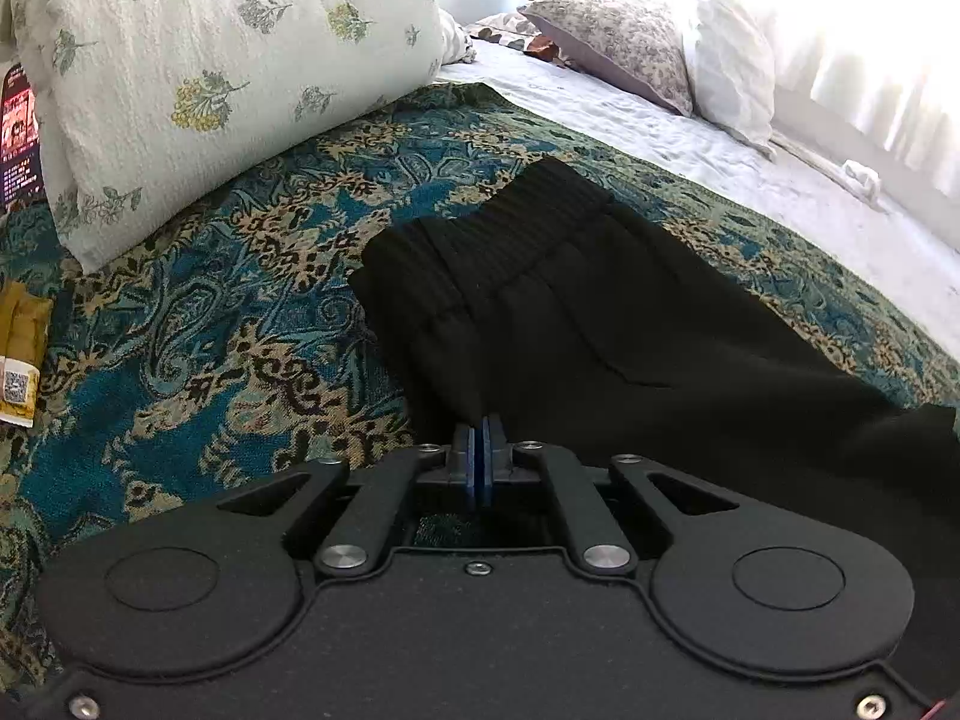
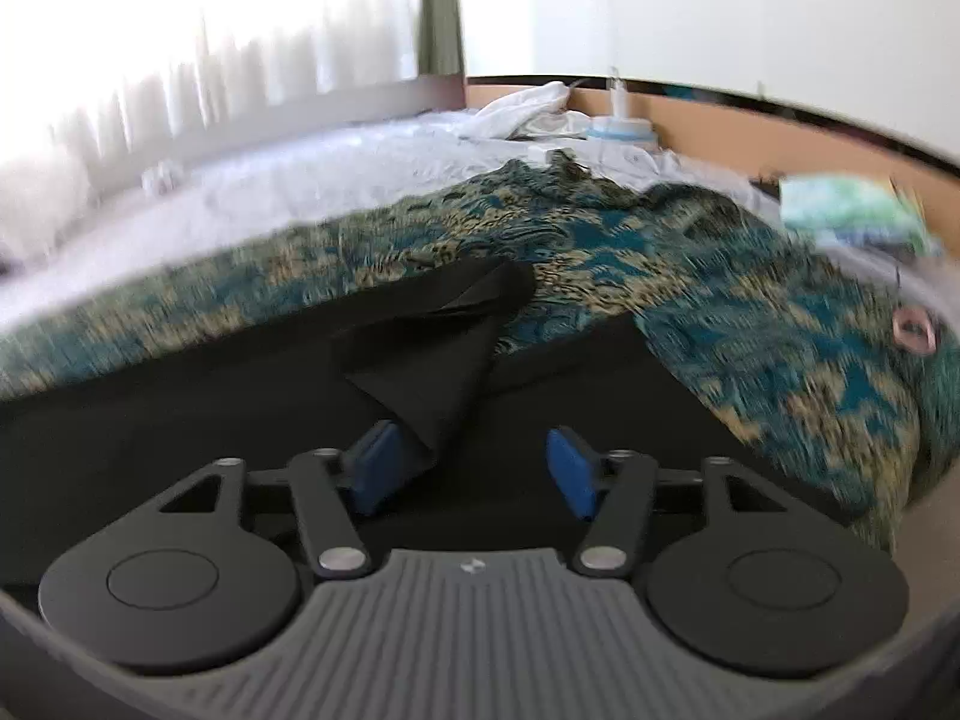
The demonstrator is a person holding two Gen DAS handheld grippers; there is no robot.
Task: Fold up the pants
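Black pants point(image 1: 576, 312) lie on a teal and tan patterned blanket point(image 1: 228, 324), ribbed waistband at the far end. My left gripper point(image 1: 480, 450) is shut, its blue pads pressed together at the near edge of the pants; whether cloth is pinched between them is hidden. In the right wrist view the pants point(image 2: 180, 396) spread across the blanket point(image 2: 720, 324), with a folded flap of black cloth point(image 2: 432, 372) rising between the fingers. My right gripper point(image 2: 474, 468) is open, blue pads wide apart on either side of that flap.
A floral white pillow point(image 1: 198, 72) sits at the back left, and patterned and white pillows point(image 1: 624, 42) farther back. A white sheet point(image 1: 720, 150) covers the bed beyond the blanket. A wooden bed frame point(image 2: 750, 120) and crumpled white cloth point(image 2: 528, 108) lie behind.
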